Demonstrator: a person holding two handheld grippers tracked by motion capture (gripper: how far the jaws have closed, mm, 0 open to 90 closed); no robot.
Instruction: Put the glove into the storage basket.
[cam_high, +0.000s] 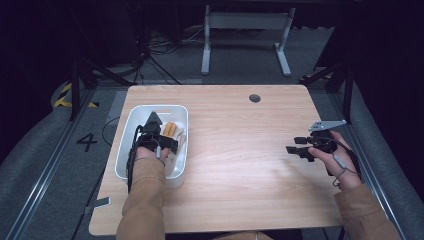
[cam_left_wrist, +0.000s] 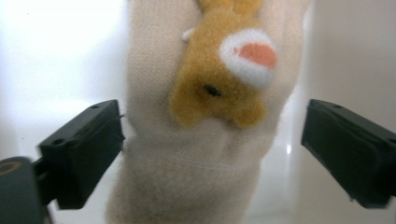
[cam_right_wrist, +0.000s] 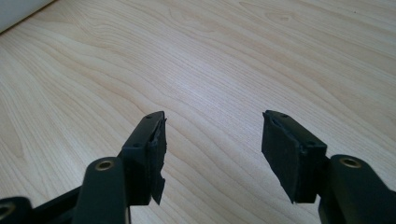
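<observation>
A cream knitted sock (cam_left_wrist: 196, 158) with a fuzzy tan animal face sewn on it (cam_left_wrist: 219, 79) lies inside the white rectangular plastic tub (cam_high: 125, 135), in the left half of the high view. In the left gripper view the sock fills the middle of the frame, running from the top edge to the bottom, with the tub's glossy white floor and wall bright on either side.

The left tongs (cam_left_wrist: 212, 140) hang over the sock with their black jaws spread wide. The jaw at the left of the frame sits right at the sock's edge, perhaps brushing the fabric; the jaw at the right stands clear of it. Neither presses on the sock. In the high view the left tongs (cam_high: 162, 137) reach down into the tub, a tan sleeve (cam_high: 145, 200) trailing to the bottom edge.

At the right of the high view the right tongs (cam_high: 295, 145) hover over the pale wooden desk (cam_high: 240, 165), well apart from the tub. Their jaws also stand apart, with bare wood grain between them (cam_right_wrist: 212, 140).
</observation>
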